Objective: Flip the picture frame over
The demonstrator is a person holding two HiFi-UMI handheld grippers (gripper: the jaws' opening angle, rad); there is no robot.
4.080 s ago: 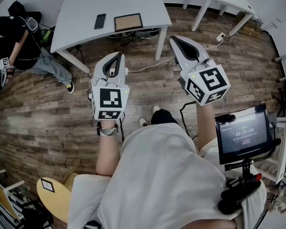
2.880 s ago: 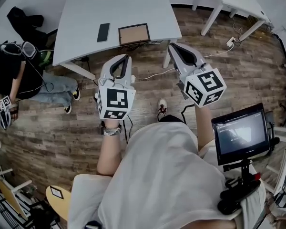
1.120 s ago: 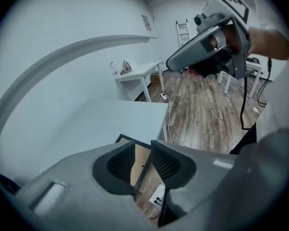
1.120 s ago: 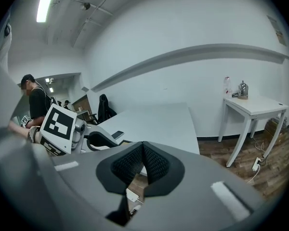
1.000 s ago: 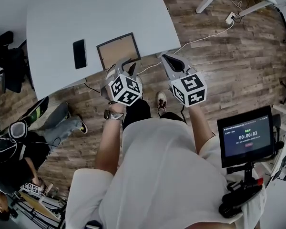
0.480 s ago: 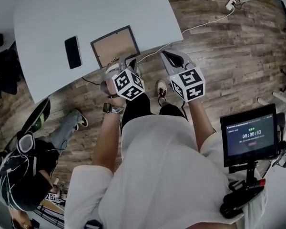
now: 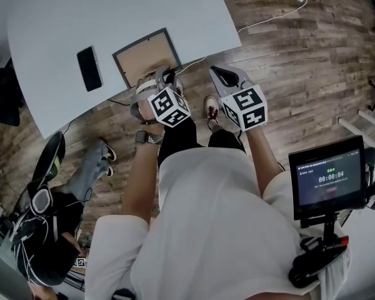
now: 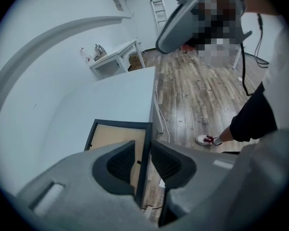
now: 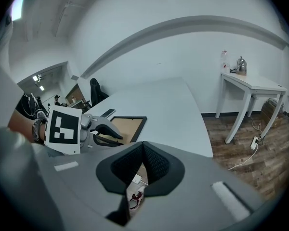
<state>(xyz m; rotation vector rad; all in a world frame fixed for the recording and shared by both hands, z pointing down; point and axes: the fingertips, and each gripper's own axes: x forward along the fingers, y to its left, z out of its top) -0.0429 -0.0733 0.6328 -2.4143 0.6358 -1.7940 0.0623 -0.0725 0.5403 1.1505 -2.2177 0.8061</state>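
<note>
Wood-plank floor [image 7: 300,55] runs under the pale table [image 7: 144,11] ahead of you. The only writing you can read is the timer on the monitor [image 7: 330,179] at your right, "00:00:04"; the smaller lines above it are too fine to read. Half a second ago it showed "00:00:03".

The picture frame [image 7: 140,55] lies flat near the table's near edge, tan backing up, with a dark phone [image 7: 89,68] just beside it. Your left gripper [image 8: 142,147] now overlaps the frame's near right corner, where a second ago its tips only reached the near edge. Its fingers stand apart, with the frame's dark side rail in the gap, not pinched. Your right gripper [image 9: 143,147] hangs off the table edge, fingertips together on nothing.

The frame's front is hidden, face down. A seated person [image 7: 50,230] is cut off at lower left.
</note>
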